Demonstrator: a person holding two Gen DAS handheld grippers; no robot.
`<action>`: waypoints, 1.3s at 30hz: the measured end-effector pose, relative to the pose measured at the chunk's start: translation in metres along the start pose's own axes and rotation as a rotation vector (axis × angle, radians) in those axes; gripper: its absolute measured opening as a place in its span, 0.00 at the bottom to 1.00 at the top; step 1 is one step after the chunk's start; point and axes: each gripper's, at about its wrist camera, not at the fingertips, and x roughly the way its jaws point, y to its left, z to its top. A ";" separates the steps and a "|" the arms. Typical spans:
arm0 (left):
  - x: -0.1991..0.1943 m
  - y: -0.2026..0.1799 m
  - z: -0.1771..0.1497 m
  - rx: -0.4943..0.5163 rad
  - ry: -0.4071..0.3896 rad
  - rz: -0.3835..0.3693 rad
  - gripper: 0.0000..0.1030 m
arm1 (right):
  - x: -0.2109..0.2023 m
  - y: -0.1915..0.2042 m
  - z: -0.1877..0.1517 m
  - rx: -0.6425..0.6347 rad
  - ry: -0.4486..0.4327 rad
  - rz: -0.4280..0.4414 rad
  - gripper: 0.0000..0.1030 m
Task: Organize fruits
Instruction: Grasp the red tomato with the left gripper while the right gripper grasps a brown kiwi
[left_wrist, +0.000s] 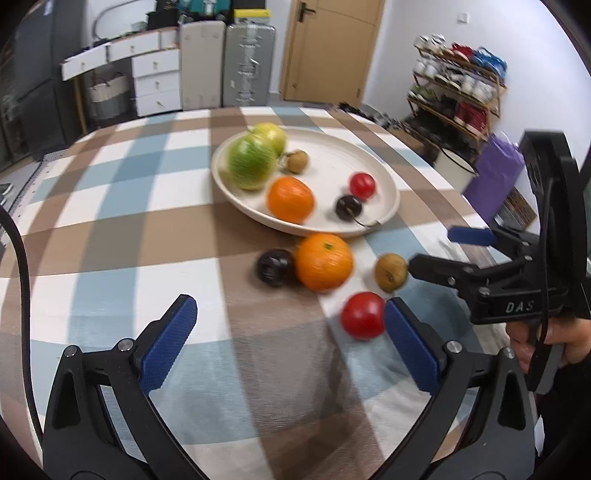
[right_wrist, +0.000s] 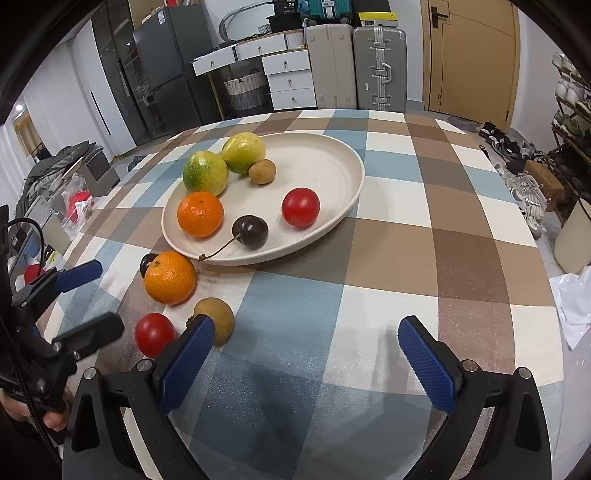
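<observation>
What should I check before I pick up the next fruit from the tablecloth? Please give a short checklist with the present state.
1. Left gripper open: ok, nothing between its fingers.
2. Right gripper open: ok, nothing between its fingers.
3. Fruits off the plate: not ok. The orange, brown fruit, red fruit and dark plum lie on the tablecloth.
4. Free room on the plate: ok, its right part is bare.
5. Grippers apart from each other: cannot tell, both point toward the same cluster of fruits.

Cream plate (right_wrist: 332, 147), orange orange (right_wrist: 170, 277), red tomato (right_wrist: 154, 334), brown-blue-white checked tablecloth (right_wrist: 406, 258), blue gripper pads (right_wrist: 424, 358)
</observation>
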 end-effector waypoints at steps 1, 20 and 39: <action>0.003 -0.004 0.000 0.013 0.013 -0.003 0.93 | 0.000 -0.001 0.000 0.002 -0.001 -0.002 0.99; 0.016 -0.030 -0.005 0.079 0.070 -0.147 0.28 | 0.001 -0.005 -0.005 -0.001 -0.001 0.017 0.99; 0.002 -0.005 -0.005 0.003 0.036 -0.130 0.28 | 0.011 0.035 -0.003 -0.102 0.024 0.081 0.82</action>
